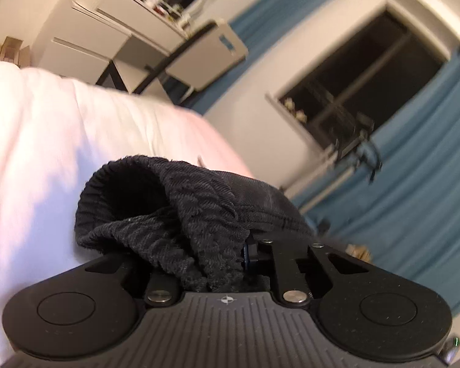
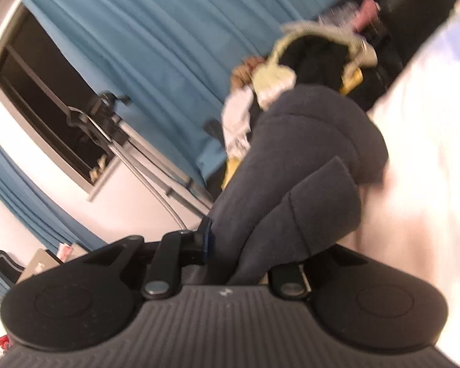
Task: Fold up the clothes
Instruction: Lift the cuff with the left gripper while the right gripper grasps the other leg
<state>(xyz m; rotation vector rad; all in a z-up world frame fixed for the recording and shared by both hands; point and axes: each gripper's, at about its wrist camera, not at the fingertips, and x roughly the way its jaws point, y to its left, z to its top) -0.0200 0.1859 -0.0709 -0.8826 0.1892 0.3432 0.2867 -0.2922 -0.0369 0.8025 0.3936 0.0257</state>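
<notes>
Both claws pinch dark cloth.
Left gripper [image 1: 230, 245] clamps the black knit garment [image 1: 168, 208]; right gripper [image 2: 239, 245] grips grey fabric [image 2: 306, 168], lifted off white bedding [image 1: 46, 153] at nine o'clock, likely for folding.

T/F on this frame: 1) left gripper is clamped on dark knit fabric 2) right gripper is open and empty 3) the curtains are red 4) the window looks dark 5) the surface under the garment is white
1) True. The left gripper is shut on the dark knit garment.
2) False. The right gripper is shut on a fold of the dark garment.
3) False. The curtains are blue.
4) True. The window shows dark panes.
5) True. The white bedding lies beneath the fabric.
</notes>
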